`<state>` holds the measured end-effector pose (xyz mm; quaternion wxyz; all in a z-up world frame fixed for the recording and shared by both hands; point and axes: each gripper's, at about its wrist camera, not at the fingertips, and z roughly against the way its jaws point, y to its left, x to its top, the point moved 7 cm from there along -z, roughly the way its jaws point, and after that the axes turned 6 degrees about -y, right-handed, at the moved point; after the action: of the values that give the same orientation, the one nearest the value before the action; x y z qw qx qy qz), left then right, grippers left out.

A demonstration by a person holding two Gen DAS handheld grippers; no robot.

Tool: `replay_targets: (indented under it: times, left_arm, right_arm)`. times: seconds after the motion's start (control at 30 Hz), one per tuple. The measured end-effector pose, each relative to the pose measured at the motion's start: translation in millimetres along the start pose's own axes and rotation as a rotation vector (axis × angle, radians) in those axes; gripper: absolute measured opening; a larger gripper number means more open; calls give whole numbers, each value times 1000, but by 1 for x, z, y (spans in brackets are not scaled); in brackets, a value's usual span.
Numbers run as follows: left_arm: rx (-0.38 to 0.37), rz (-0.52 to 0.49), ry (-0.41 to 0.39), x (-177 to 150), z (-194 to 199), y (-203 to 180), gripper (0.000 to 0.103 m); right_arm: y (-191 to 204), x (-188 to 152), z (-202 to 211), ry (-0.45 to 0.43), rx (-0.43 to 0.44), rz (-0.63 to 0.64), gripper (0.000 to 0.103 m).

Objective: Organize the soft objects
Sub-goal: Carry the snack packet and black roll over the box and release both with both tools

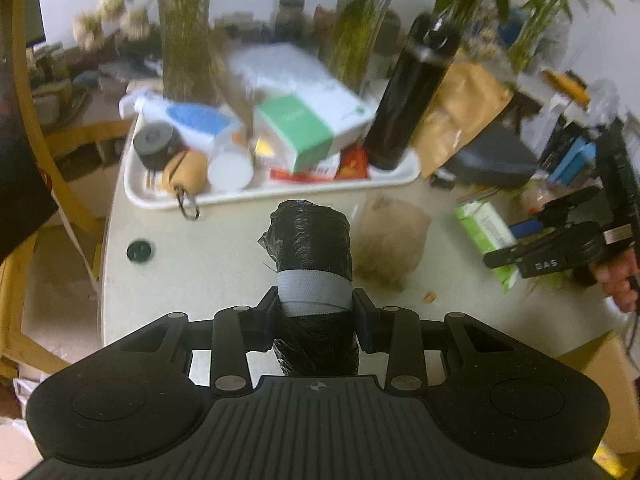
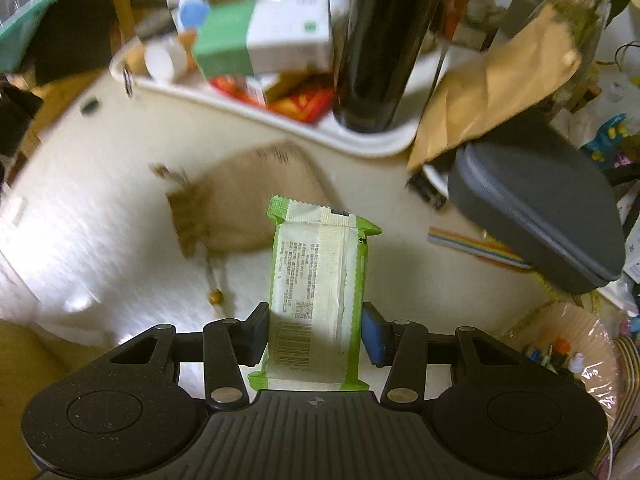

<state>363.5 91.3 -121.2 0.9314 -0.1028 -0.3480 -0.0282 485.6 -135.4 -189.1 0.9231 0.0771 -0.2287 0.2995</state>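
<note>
Left wrist view first: your left gripper (image 1: 314, 316) is clamped on a roll of black plastic bags (image 1: 311, 240) with a grey band round it, pads pressing just at the band, and the roll sticks out forward over the near part of the desk (image 1: 192, 256). Beyond it a tan drawstring pouch (image 1: 390, 240) lies on the desk, just beside the roll's far end as seen from here. The white tray (image 1: 134, 188) runs along the far edge, crammed with boxes, a tape roll and a tall black bottle (image 1: 412, 92) at its right corner. Your other hand shows at the right edge with a green packet.

Right wrist view: your right gripper (image 2: 316, 332) is closed on that green-and-white tissue packet (image 2: 316, 280), held by its lower half, so most of it hangs free above the desk. The pouch (image 2: 240, 204) sits behind it, between you and the tray (image 2: 380, 146), and a grey zip case (image 2: 536, 216) fills the desk's right side.

What I'd watch, just my read: both items are squishy, so either one could slide out if you swing fast, the packet especially since it's slick film. The tray looks full, so dropping stuff there could knock the bottle over or shove the boxes off the far rim. The pouch cord with the bead (image 2: 216, 298) also trails toward you and could snag a finger.
</note>
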Motion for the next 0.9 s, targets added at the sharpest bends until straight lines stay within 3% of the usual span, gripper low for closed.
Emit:
replay_targets:
  times: [0.2, 0.5, 0.9]
  left_arm:
    - [-32, -30, -42, 7, 29, -22, 36]
    - [-29, -75, -76, 6, 67, -44, 36]
    - [-25, -110, -36, -23, 114, -68, 36]
  right_arm:
    - [6, 9, 40, -86, 29, -42, 50]
    - [33, 2, 94, -133, 45, -16, 50]
    - [69, -30, 168, -171, 77, 37, 50]
